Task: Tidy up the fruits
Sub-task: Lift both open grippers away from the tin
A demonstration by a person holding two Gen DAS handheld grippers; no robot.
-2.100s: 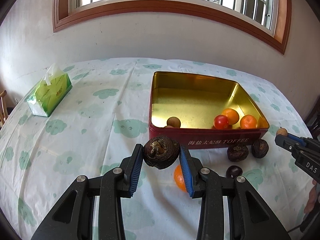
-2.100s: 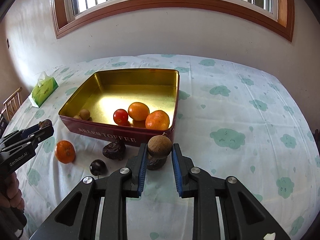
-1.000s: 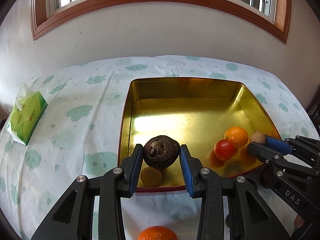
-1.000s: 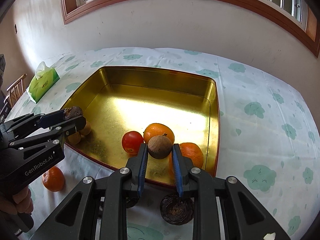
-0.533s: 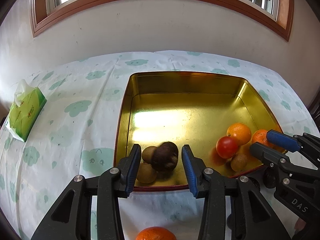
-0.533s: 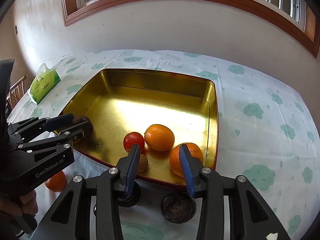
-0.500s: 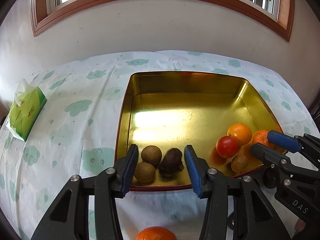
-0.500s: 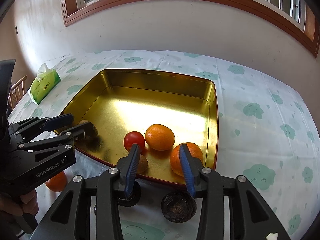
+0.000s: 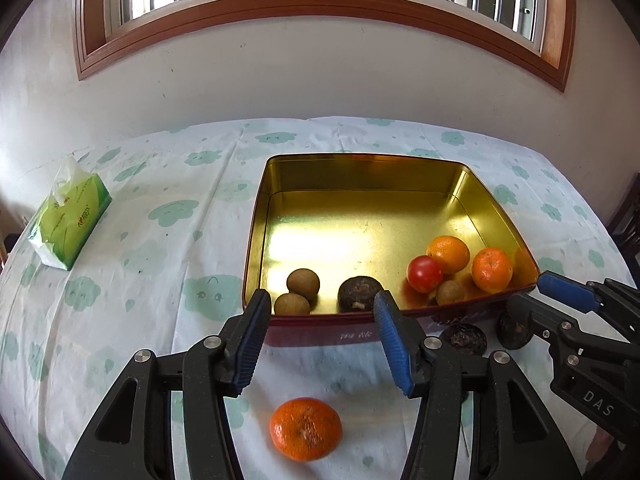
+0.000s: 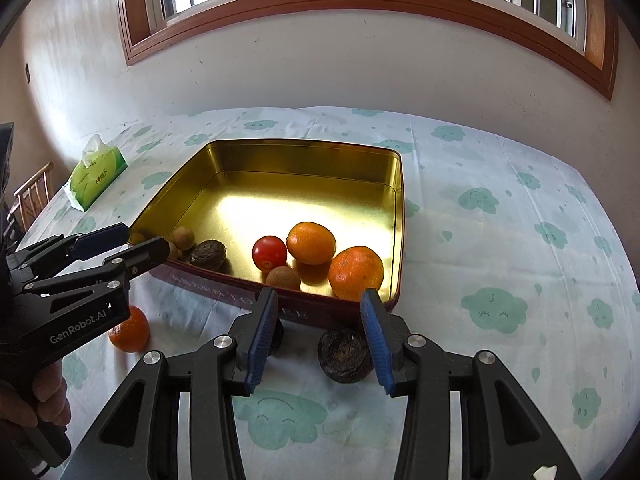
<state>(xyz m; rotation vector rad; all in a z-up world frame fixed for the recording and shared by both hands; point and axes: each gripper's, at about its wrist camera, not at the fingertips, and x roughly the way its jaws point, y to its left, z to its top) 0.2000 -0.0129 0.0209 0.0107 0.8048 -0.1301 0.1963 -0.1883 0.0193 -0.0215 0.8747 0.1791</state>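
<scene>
A gold tin (image 9: 360, 160) (image 10: 304, 146) with red sides holds a dark wrinkled fruit (image 9: 360, 293) (image 10: 208, 254), small brown fruits (image 9: 303, 281), a tomato (image 9: 424, 273) (image 10: 269, 252) and two oranges (image 9: 448, 253) (image 10: 356, 272). My left gripper (image 9: 320, 340) is open and empty above the tin's near wall. My right gripper (image 10: 316, 336) is open and empty above the near right corner. On the cloth lie an orange (image 9: 306, 428) (image 10: 130, 330) and dark wrinkled fruits (image 10: 345, 354) (image 9: 464, 338).
A green tissue pack (image 9: 68, 220) (image 10: 96, 176) lies at the far left of the table. A wall with a window stands behind the table. A wooden chair (image 10: 34, 192) stands off the left edge. The cloud-print cloth (image 10: 520, 240) covers the table.
Both grippers carried fruit over the tin and opened. The dark wrinkled fruit and the small brown fruit now lie in the tin. Both grippers have drawn back toward the near wall.
</scene>
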